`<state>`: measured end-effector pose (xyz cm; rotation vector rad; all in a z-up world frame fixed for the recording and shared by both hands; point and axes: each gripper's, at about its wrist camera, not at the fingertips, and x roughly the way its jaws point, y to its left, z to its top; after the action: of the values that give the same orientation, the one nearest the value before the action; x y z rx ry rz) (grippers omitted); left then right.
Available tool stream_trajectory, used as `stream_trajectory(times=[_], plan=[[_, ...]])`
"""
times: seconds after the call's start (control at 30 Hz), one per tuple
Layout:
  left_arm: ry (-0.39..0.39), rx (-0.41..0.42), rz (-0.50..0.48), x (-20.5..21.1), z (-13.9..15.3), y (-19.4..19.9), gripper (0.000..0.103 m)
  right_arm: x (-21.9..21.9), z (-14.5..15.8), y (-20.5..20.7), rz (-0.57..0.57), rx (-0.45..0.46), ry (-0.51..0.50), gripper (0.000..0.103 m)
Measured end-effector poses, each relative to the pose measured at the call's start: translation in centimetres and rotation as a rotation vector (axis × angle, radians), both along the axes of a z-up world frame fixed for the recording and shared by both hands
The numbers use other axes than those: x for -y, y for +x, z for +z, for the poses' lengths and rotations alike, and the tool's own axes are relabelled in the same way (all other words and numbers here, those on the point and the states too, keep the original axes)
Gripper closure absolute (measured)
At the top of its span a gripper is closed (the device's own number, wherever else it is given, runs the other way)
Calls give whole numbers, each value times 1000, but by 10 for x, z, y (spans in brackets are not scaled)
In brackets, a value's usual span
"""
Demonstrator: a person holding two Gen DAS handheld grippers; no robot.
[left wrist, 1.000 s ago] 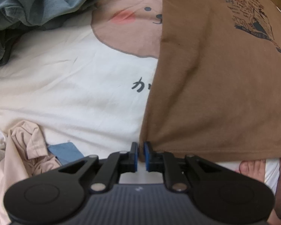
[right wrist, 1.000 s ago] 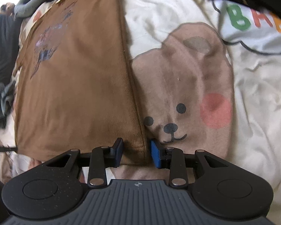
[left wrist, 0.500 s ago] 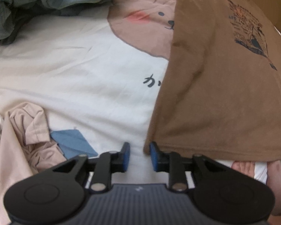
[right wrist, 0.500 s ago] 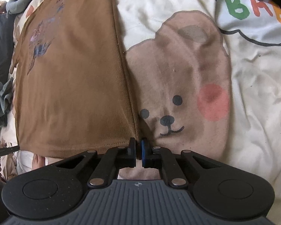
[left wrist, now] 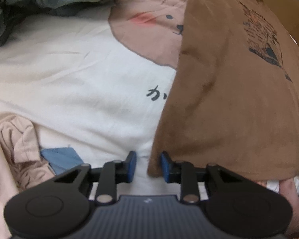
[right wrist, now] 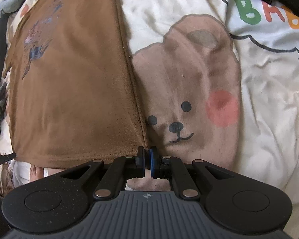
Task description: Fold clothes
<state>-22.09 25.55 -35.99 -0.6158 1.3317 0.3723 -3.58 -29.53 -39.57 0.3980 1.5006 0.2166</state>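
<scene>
Since a second ago your right gripper (right wrist: 147,162) has clamped the brown T-shirt (right wrist: 73,91)'s near right hem corner; your left gripper (left wrist: 147,166) released, now closing around its near left corner, far end cut off, on the bear-print duvet (left wrist: 79,83).

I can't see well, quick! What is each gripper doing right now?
Left gripper: open, jaws closing, brown shirt corner between them, not pinched.
Right gripper: shut on the brown shirt's other bottom corner.
</scene>
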Motion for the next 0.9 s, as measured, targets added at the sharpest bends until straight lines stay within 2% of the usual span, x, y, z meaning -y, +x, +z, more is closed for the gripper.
stream_trajectory(times=[0.17, 0.23, 0.33, 0.53, 0.67, 0.73, 0.77, 0.83, 0.9], plan=[[-30, 11, 28, 3, 2, -10, 76, -2, 2, 2, -7, -9, 0, 100], [-45, 8, 20, 6, 3, -10, 95, -1, 3, 2, -11, -8, 6, 100], [-3, -47, -34, 13, 9, -4, 98, 0, 8, 0, -17, 0, 17, 100], [-19, -36, -15, 4, 45, -10, 99, 9, 33, 4, -73, 2, 51, 101], [-38, 7, 20, -3, 76, -16, 99, 16, 56, 6, -100, 24, 83, 101], [-46, 38, 45, 16, 83, 2, 99, 20, 68, 7, -109, 38, 97, 101], [-48, 57, 51, 14, 90, 12, 99, 22, 74, 8, -109, 47, 102, 101], [-47, 96, 57, 4, 98, 60, 99, 24, 88, 11, -117, 66, 112, 101], [-41, 135, 57, 1, 118, 69, 99, 26, 106, 15, -120, 100, 132, 101]])
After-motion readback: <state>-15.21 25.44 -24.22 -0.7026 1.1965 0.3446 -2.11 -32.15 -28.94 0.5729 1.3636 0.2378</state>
